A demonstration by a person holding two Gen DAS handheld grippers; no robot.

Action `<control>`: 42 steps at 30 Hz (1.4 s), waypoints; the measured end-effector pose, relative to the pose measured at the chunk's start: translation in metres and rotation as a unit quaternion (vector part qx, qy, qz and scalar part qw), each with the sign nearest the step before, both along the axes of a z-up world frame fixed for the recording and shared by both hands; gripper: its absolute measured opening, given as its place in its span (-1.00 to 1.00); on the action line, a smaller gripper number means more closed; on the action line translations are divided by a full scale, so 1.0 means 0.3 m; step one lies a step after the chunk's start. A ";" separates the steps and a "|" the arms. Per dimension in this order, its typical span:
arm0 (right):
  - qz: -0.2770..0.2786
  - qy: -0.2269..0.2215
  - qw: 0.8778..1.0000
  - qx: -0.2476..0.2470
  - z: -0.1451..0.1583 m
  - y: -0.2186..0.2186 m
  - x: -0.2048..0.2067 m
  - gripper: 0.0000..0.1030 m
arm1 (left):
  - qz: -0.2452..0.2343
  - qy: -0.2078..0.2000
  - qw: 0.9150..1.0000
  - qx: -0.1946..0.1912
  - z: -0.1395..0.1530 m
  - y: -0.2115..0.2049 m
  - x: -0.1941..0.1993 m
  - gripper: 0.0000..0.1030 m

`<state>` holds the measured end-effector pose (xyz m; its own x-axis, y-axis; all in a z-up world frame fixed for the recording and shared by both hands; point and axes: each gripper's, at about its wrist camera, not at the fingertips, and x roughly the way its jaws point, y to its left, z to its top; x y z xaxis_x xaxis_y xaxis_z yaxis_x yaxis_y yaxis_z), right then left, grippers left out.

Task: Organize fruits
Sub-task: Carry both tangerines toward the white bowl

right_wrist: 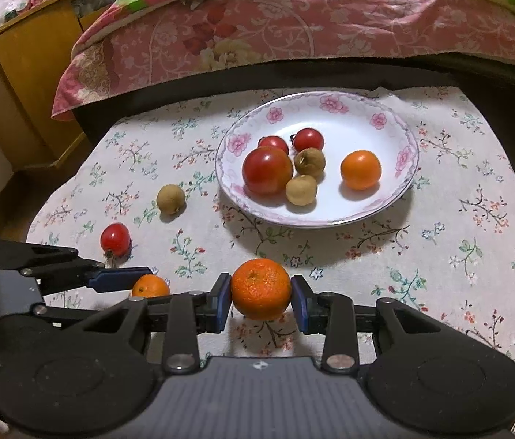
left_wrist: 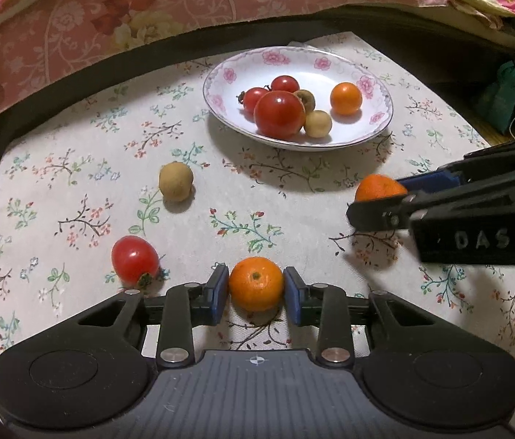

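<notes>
Your left gripper (left_wrist: 256, 285) and right gripper (right_wrist: 261, 289) look alike: matte black linkages, blue pads (left_wrist: 220, 292), silver screws (left_wrist: 173, 355), ribbed grey base; one flank reads "DAS" (left_wrist: 481, 238).

Loose fruits (left_wrist: 176, 182) beside filled plate (left_wrist: 221, 73)
</notes>
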<state>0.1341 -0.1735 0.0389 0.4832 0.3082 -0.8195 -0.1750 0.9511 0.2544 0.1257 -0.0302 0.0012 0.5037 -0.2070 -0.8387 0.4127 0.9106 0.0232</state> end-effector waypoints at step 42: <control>0.039 0.010 0.999 -0.027 -0.045 0.051 -0.022 -0.33 | -0.032 -0.005 0.999 0.023 0.010 -0.012 -0.023 -0.24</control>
<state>0.1274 -0.1583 0.0253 0.4433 0.2994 -0.8449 -0.2441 0.9473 0.2076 0.1189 -0.0337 0.0041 0.4998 -0.2009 -0.8425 0.4692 0.8804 0.0684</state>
